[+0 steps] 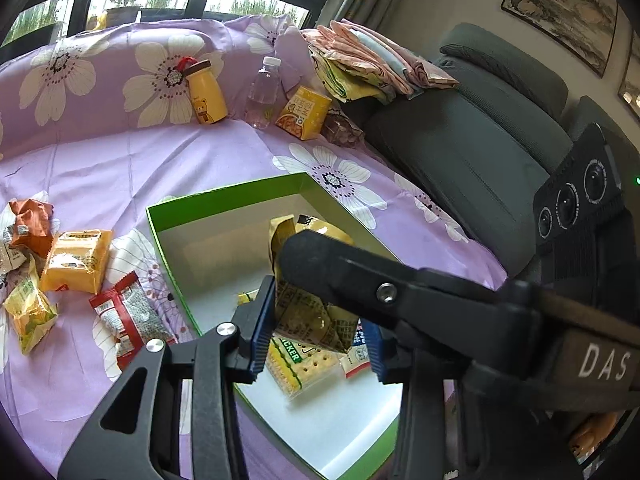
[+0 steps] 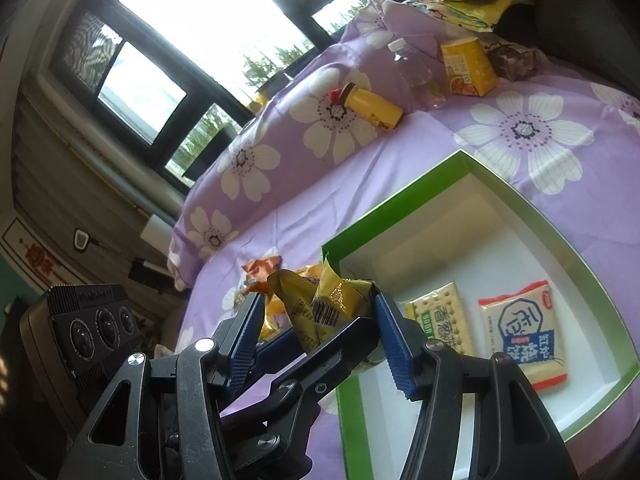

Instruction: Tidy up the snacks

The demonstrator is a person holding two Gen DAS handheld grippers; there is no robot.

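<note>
Both your grippers meet on one crumpled yellow snack packet, held above the near corner of the green box.

In the left wrist view, your left gripper has its blue pads closed on the lower half of the packet, which stands upright between them. A black finger of your other gripper crosses in front of it.

In the right wrist view, your right gripper has its blue pads on either side of the packet's top. The right pad touches the wrapper; whether the left pad presses it, you cannot tell from here.

The box is open, white inside, and sits on a purple flowered sheet. A cracker pack and a blue-and-white snack pack lie flat side by side on its floor.

To the left of the box, loose snacks lie on the sheet: an orange-yellow pack, a red pack, a small yellow-green pack and a brown wrapper.
</note>
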